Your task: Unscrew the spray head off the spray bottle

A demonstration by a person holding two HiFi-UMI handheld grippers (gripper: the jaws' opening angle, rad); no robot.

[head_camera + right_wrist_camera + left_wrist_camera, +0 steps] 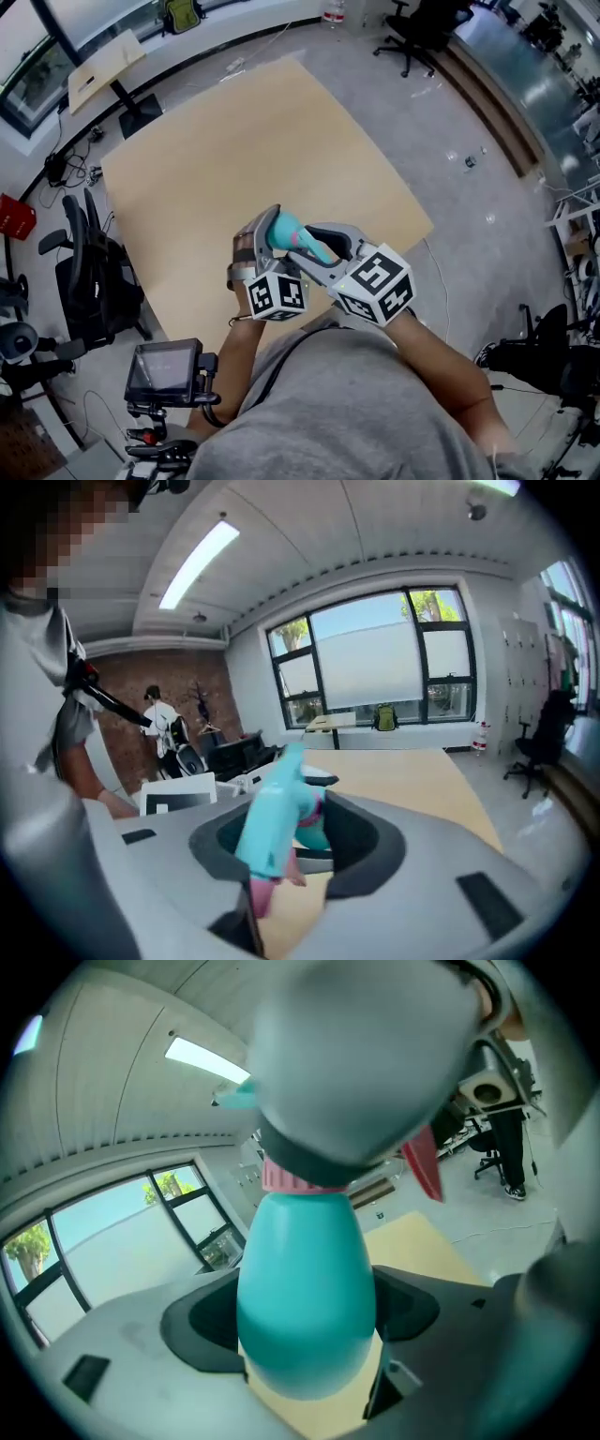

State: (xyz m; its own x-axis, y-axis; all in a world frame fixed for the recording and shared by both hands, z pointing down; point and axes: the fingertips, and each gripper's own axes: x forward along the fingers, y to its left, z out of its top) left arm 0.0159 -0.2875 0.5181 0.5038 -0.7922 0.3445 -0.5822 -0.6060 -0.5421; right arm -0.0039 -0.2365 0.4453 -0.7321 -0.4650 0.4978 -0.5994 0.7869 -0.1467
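Note:
A teal spray bottle point(289, 231) hangs above the tan table point(244, 141), in front of my chest. My left gripper point(265, 246) is shut on its rounded body point(305, 1307), with a pad pressed on each side. A pink collar point(298, 1179) sits above the body. The grey shell of my right gripper point(361, 1054) hides most of the spray head, and the pink trigger point(422, 1162) sticks out beside it. In the right gripper view, the teal spray head point(272, 813) and trigger point(262, 888) lie between the jaws of my right gripper point(300, 841). The head leans on the left jaw, and the jaws stand open around it.
Black office chairs stand left of the table point(89, 272) and at the far right point(412, 33). A small screen on a mount point(164, 367) sits by my left elbow. A second desk point(103, 61) stands at the back left. A person point(161, 719) stands far off by a brick wall.

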